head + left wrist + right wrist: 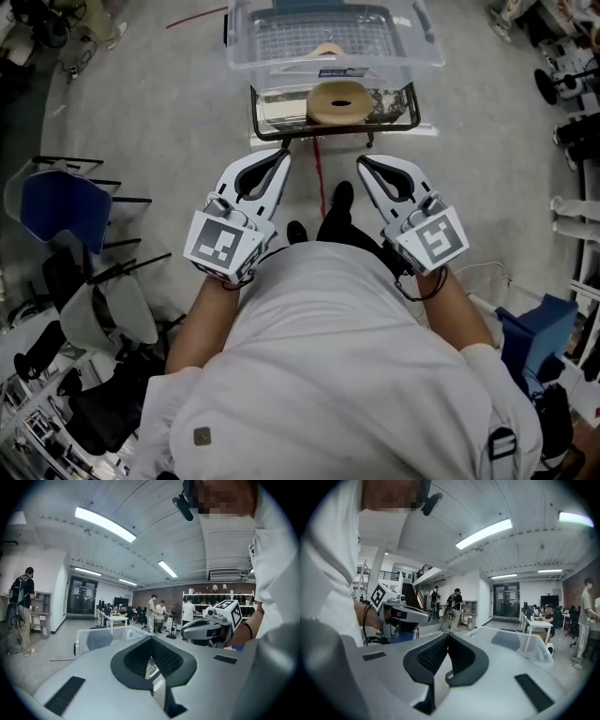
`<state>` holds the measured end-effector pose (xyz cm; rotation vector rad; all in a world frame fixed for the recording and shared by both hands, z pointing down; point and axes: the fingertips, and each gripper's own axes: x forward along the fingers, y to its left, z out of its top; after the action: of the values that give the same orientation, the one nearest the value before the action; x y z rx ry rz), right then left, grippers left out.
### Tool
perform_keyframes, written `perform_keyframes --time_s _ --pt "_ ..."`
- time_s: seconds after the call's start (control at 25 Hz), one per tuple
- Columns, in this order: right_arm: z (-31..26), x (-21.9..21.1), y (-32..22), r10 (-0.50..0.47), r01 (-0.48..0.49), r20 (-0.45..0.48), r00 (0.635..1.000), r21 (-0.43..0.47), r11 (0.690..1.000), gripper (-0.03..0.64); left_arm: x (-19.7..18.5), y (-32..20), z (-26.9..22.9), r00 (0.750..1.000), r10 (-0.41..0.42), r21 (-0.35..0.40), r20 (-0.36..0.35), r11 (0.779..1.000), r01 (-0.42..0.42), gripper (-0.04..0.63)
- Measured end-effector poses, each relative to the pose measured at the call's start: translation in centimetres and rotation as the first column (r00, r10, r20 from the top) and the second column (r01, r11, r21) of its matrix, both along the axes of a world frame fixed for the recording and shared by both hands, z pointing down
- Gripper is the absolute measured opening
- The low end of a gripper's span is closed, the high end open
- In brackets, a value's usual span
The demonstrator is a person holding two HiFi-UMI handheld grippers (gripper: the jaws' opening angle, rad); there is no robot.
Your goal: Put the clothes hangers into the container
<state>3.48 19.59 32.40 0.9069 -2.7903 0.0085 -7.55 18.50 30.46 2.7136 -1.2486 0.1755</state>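
Observation:
A clear plastic container stands on the floor ahead of me, and a pale wooden hanger lies inside it. In front of it, a tan wooden piece rests on a low black-framed metal table. I cannot tell if that piece is a hanger. Both grippers hang in front of the person's chest, short of the table. My left gripper is shut with nothing in it. My right gripper is shut and empty too. The container also shows beyond the jaws in the left gripper view and the right gripper view.
A blue chair and black frames crowd the left. A blue bin sits at the right. A red cable runs on the floor by the person's shoes. People stand at distant desks.

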Motion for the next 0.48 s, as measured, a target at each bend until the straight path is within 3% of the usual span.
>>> perform_keyframes --time_s 0.48 --pt "-1.3 -2.4 4.8 0.030 -0.031 0.006 1.000 0.028 0.999 0.020 -2.7 4.5 -0.9 1.000 0.022 0.035 -0.017 0.999 -0.022 0.017"
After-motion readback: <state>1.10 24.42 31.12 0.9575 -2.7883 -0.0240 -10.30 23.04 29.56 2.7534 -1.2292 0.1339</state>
